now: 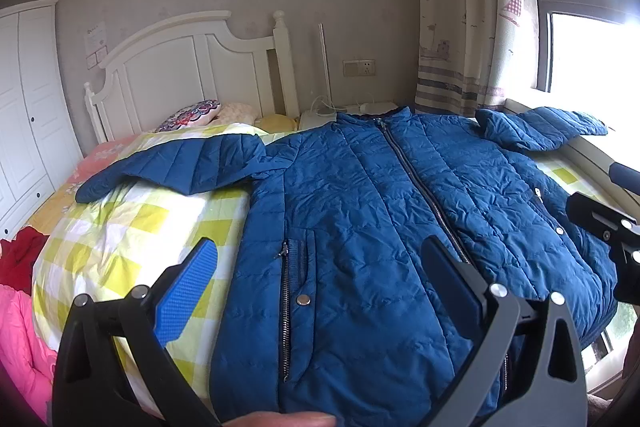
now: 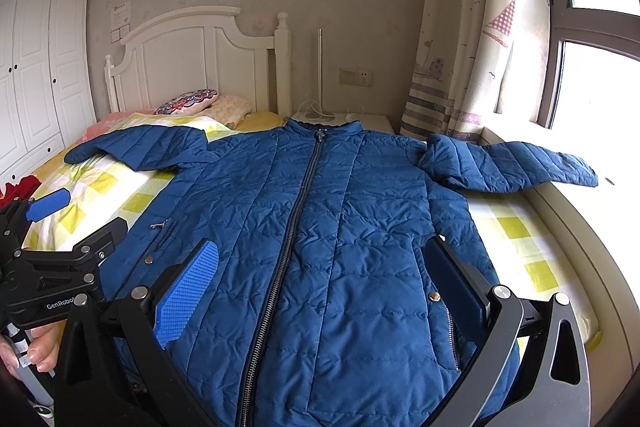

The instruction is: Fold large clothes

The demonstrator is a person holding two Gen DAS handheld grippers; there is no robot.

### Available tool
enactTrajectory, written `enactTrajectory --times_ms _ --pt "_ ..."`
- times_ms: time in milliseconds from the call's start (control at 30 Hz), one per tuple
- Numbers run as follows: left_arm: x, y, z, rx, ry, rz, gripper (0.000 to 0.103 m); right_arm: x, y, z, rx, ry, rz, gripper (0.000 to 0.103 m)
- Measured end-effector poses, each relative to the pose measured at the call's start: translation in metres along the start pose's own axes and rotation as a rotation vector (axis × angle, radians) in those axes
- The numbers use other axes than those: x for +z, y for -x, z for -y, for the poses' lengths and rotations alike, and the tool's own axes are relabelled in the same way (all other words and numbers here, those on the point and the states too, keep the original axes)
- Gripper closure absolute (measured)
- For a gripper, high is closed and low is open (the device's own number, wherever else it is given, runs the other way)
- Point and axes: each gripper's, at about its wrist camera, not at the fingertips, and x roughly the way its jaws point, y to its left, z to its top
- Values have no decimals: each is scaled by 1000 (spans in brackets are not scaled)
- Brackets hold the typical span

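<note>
Across the bed with the yellow-and-white checked cover (image 2: 516, 231) lies a blue quilted, zip-front padded jacket (image 2: 320, 227), front up and zipped closed. Its collar points toward the white wooden headboard (image 2: 200, 55) and the small white bedside table (image 2: 372, 121); its hem reaches the near edge of the bed, under both cameras. The long axis runs from hem to collar along the dark zipper (image 2: 296, 219), straight away from the viewer.

Both sleeves stretch out sideways. The left sleeve (image 2: 136, 147) rests on the checked cover, with a wide bare stretch of cover between it and the near bed edge. The right sleeve (image 2: 516, 165) crosses the bed's far side and lies over the pale window ledge (image 2: 560, 203), below the patterned curtain (image 2: 464, 47). A narrower strip of bare cover shows between the jacket's right side and that ledge. A pink garment (image 1: 20, 339) and a red one (image 1: 20, 255) sit off the bed's left side, beside the white wardrobe (image 2: 36, 67).

The left gripper (image 1: 316, 291) hangs over the jacket's lower left part, near the zipped pocket (image 1: 286, 291); its fingers are spread wide, gripping nothing. The right gripper (image 2: 320, 291) hovers over the lower middle, its blue-padded finger (image 2: 188, 295) left of the zipper and the other finger by the right pocket snap, likewise spread and empty. A hand (image 2: 38, 347) grips the left tool's handle.
</note>
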Motion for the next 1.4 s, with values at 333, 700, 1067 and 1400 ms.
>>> enactTrajectory --times_ms 333,700,1067,1400 --pt "-1 -8 3 -5 -4 -30 2 -4 -10 4 -5 1 -25 4" --pt "12 -156 14 -44 -148 -325 2 -1 -129 99 -33 -179 -283 4" --pt "65 -330 -11 -120 -5 -454 2 53 -253 291 -245 -618 -292 4" --pt "90 -381 -26 -146 -23 -446 2 89 -324 335 -387 -690 -187 69"
